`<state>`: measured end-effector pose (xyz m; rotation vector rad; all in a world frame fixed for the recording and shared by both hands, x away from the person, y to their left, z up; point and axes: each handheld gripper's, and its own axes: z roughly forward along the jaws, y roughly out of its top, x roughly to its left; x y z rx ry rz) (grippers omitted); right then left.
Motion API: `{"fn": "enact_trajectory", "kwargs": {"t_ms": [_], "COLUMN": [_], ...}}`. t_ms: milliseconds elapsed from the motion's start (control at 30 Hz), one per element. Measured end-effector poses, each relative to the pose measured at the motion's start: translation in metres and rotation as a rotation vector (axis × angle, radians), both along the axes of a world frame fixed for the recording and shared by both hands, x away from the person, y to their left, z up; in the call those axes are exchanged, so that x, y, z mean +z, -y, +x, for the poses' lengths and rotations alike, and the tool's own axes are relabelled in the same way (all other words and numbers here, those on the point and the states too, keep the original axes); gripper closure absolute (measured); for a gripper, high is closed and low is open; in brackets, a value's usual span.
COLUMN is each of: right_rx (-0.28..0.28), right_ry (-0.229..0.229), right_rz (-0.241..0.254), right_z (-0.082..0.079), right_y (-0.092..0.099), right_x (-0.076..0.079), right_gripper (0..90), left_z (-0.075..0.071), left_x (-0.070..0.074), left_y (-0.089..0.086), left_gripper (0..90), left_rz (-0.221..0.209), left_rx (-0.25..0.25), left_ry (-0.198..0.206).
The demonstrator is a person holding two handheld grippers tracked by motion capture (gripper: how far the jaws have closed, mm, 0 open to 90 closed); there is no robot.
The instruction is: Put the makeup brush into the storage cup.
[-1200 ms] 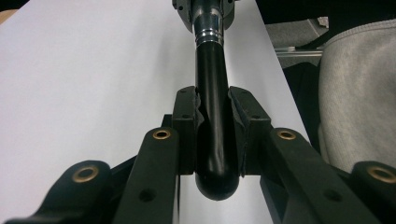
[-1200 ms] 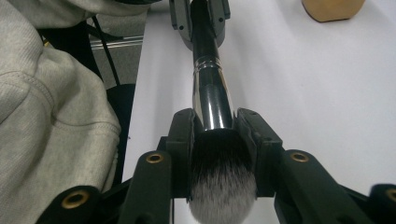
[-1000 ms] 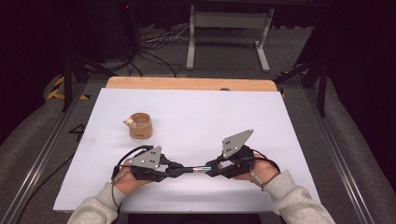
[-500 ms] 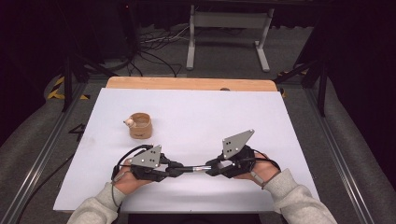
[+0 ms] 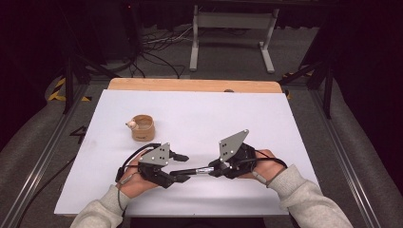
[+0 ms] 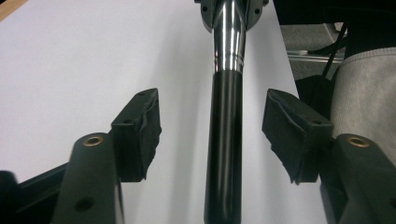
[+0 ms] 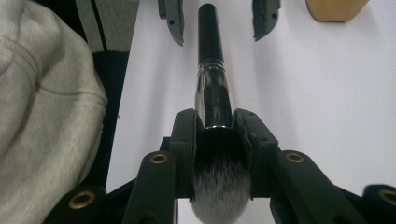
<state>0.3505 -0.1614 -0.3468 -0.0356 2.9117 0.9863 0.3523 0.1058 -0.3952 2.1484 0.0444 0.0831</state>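
Since the earlier high view the left gripper (image 5: 183, 167) has let go: its jaws have just been opening and now stand apart on either side of the makeup brush (image 5: 197, 171), whose black handle runs between them with a gap at each pad. Both hands sit in the same spots near the front edge of the white table (image 5: 285, 123), and the brush still spans the space between the two grippers, held level just above the surface. The right gripper (image 5: 215, 167) stays clamped on the brush at the bristle end.

The left gripper view makes the release plain: the glossy black handle (image 6: 224, 154) passes up the middle, touching neither pad, and widens into a chrome ferrule farther along, where the other gripper's jaws meet it. The right gripper view (image 7: 214, 140) shows what the high view cannot: the pads press on the base of the dark, white-tipped bristle head (image 7: 219, 186) and the lower ferrule, with the handle pointing away toward the parted left jaws. The high view alone places the small round wooden holder (image 5: 142, 127), standing on the table beyond the left hand, well apart from the brush.
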Motion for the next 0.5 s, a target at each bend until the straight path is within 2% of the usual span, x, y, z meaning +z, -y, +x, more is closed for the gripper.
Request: {"fn": "enact_trajectory", "kwargs": {"t_ms": [100, 133, 267, 500], "right_rx": [0.006, 0.005, 0.013, 0.033], "right_ry": [0.022, 0.028, 0.060, 0.074], "right_rz": [-0.053, -0.065, -0.122, -0.207], "right_z": [0.001, 0.001, 0.002, 0.001], "right_y": [-0.006, -0.008, -0.015, -0.027], "right_x": [0.003, 0.004, 0.009, 0.015], "right_gripper": [70.4, 70.4, 70.4, 70.5], "left_z": [-0.002, -0.003, -0.003, -0.001], "left_x": [0.001, 0.002, 0.003, 0.003], "left_y": [0.006, 0.008, 0.012, 0.016], "left_gripper": [34.4, 34.3, 34.1, 35.3], "left_rz": [0.017, 0.036, 0.052, 0.086], "left_rx": [-0.004, 0.001, -0.003, 0.001], "left_ry": [0.004, 0.008, 0.013, 0.009]}}
